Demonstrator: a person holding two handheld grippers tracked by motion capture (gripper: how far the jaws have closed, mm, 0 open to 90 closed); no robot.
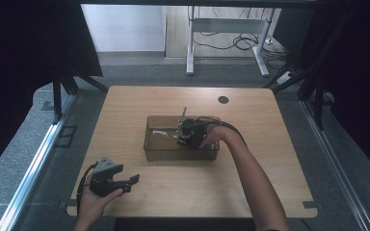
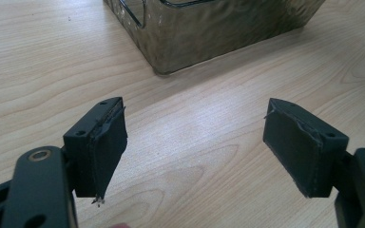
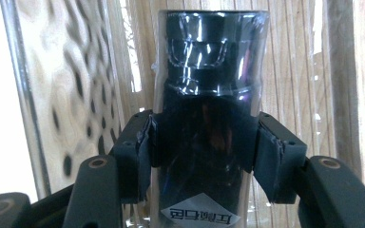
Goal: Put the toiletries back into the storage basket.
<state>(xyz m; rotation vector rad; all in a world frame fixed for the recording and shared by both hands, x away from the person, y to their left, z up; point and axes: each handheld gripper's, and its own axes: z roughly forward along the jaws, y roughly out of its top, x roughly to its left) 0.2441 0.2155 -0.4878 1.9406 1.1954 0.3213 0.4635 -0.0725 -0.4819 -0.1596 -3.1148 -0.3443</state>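
A clear, brown-tinted plastic bin (image 1: 151,153) stands in the middle of the wooden table (image 1: 250,187). My right gripper (image 1: 185,137) reaches down inside it. In the right gripper view, the right gripper (image 3: 204,137) is shut on a black cylinder (image 3: 211,71) wrapped in clear plastic, with a white label at its lower end. The bin's patterned wall (image 3: 71,95) runs along the left behind it. My left gripper (image 1: 132,182) rests near the table's front left edge. Its jaws stand wide open over bare wood (image 2: 195,137), and the bin's corner (image 2: 209,33) lies just ahead of them.
A small white item (image 1: 160,132) lies in the left part of the bin, and a thin green stick (image 1: 184,111) pokes over its far rim. A round black cable hole (image 1: 223,99) sits near the table's far edge. Bare wood surrounds the bin.
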